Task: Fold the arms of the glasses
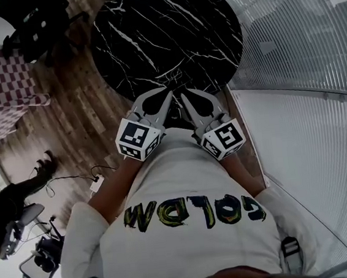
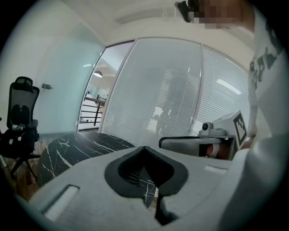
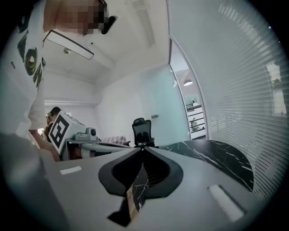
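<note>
Currently L claw [image 1: 168, 96] & R claw [image 1: 184, 97] both closed tight, nothing between; tips by marble table [image 1: 168, 31] edge.

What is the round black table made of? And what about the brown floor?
The table looks like polished black marble, or a marble-look top: white veins cross its smooth dark surface. The floor looks like wood planks, maybe laminate: brown streaky grain in long boards, fairly matt.

Office, swivel chair [image 2: 20, 118], glass partitions with blinds [image 2: 171, 90], marble table [image 1: 162, 31]
</note>
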Available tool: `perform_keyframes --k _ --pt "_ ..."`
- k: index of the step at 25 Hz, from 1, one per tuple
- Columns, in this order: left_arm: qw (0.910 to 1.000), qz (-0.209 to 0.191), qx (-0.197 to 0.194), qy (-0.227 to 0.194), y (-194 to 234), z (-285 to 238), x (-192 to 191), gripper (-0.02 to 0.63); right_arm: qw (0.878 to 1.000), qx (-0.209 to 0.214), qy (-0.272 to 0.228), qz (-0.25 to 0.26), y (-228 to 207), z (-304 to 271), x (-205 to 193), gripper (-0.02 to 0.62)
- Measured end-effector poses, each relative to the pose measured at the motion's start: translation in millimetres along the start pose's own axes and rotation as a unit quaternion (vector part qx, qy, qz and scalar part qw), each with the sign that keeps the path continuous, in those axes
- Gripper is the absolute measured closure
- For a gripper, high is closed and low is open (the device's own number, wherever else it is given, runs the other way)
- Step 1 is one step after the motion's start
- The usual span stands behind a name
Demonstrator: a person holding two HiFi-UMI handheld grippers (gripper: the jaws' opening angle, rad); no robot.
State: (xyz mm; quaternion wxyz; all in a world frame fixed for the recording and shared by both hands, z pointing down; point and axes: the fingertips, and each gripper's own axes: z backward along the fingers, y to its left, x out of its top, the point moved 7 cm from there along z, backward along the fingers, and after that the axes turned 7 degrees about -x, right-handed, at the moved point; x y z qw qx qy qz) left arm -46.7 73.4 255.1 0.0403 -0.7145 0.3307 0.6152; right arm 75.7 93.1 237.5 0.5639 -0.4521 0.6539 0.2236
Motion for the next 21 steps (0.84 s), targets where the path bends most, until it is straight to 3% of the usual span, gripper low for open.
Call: perform_keyframes --k 21 --pt "0.9999 -0.003 -0.012 0.003 -4.6 11.5 -3.3 0.604 1.0 -0.007 0.003 0.003 9.1 -0.5 -5.9 0.588"
